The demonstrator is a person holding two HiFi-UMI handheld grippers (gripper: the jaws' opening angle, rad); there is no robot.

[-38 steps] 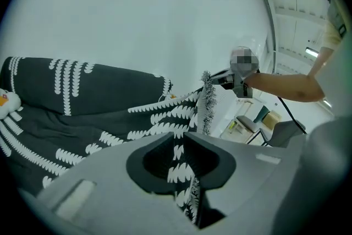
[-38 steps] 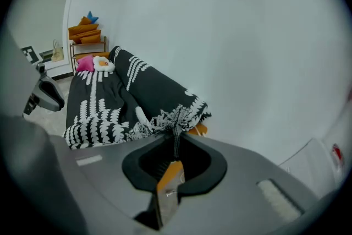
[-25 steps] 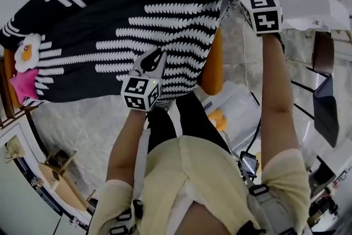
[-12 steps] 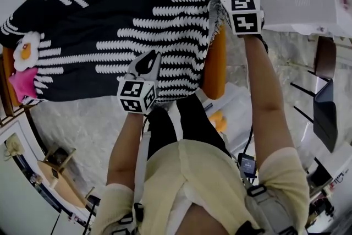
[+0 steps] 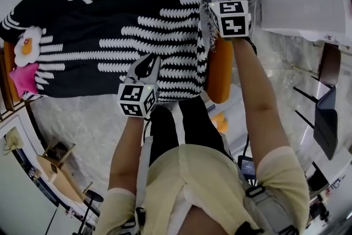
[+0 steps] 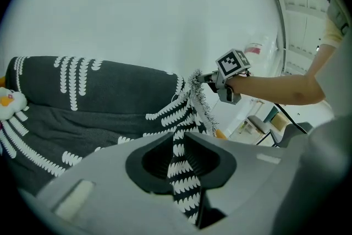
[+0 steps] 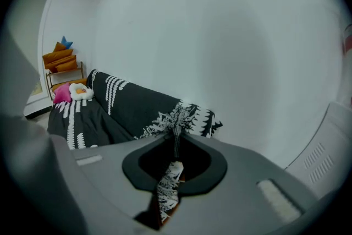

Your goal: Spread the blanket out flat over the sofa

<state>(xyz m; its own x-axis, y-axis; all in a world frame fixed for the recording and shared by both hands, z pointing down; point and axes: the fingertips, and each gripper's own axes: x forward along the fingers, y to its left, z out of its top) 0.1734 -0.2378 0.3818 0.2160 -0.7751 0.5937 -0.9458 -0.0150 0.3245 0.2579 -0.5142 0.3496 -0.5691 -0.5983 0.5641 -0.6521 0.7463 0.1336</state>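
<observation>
The sofa point(image 5: 220, 71) is almost wholly hidden. Only its orange arm on the person's right shows, as a long rounded strip beside the cloth. Its seat and back lie under the blanket point(image 5: 110, 25), a dark cloth with white feather-like stripes. The blanket covers the seat and climbs the back against the pale wall. Its top edge is cut off by the frame in the head view. Its near edge hangs off the front of the seat, and what lies beneath it cannot be made out. The fringed end by the orange arm is lifted off the sofa, with the cloth bunched and folded between the two tools.

The left gripper point(image 6: 177, 154) is clamped on a striped fold of the blanket's front edge, and the cloth runs up out of its closed jaws. The right gripper point(image 7: 175, 146) is pinched tight on the fringed corner by the sofa's back. A narrow strip of cloth hangs down through its jaws and hides whatever is behind them.

In count, there is one sofa and one blanket. There are two grippers, each on the blanket. Two cushions sit together at the far left end of the seat, partly tucked under the blanket edge: one white egg-shaped cushion point(image 5: 26, 47) and one pink star cushion point(image 5: 23, 78).
</observation>
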